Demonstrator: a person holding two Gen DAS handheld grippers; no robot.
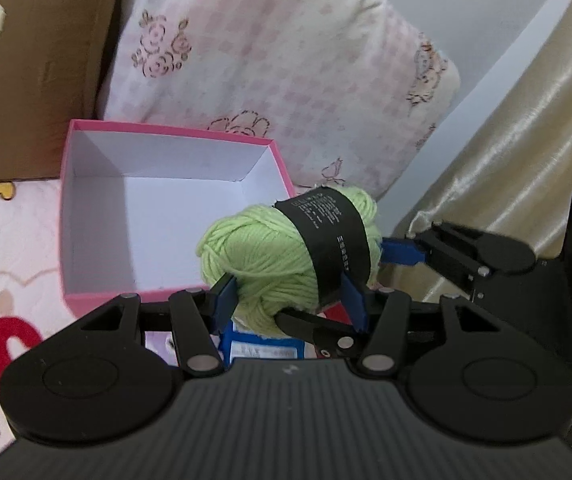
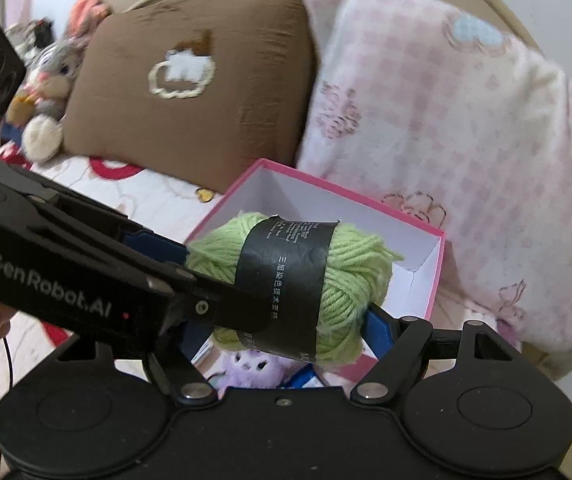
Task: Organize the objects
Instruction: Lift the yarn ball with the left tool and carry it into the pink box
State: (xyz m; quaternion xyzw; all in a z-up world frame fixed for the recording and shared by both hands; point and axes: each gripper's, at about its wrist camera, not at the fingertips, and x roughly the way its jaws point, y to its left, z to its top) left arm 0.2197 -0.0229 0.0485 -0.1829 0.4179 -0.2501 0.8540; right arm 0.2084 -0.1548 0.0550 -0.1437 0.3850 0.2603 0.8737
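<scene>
Scene: a bed with a cartoon-print cover (image 1: pixel 9 240), pillows propped at its far end, mid-tidy.
Yarn: a skein of light green yarn (image 1: pixel 261 256) with a black paper band (image 1: pixel 332 240) is carried in the air, just above the near right corner of the box and not yet inside it.
Left tongs: the left tongs (image 1: pixel 290 300) are clenched on the near end of the skein, blue pads pressing into the wool on either side.
Right tongs: the right tongs (image 2: pixel 281 320) grasp the same skein across its width; the right pad is against the wool, the left one hidden behind the other tool, so both tools share one load.
Box: an open pink box (image 1: pixel 165 130) with a white lining sits on the bed against the pillows; what shows of its floor is bare.
Done: judging by the empty box, nothing appears to have been stowed in it so far; the yarn is lifted and at the box's edge.
Left: the skein has to go over the rim and be let go; a purple plush toy (image 2: pixel 249 368) and a blue packet (image 1: pixel 261 346) lie below the tongs, seemingly waiting to be sorted.
Backdrop: a brown pillow (image 2: pixel 189 80), a pink checked pillow (image 2: pixel 466 128) and a grey rabbit toy (image 2: pixel 51 80) on the far left.
</scene>
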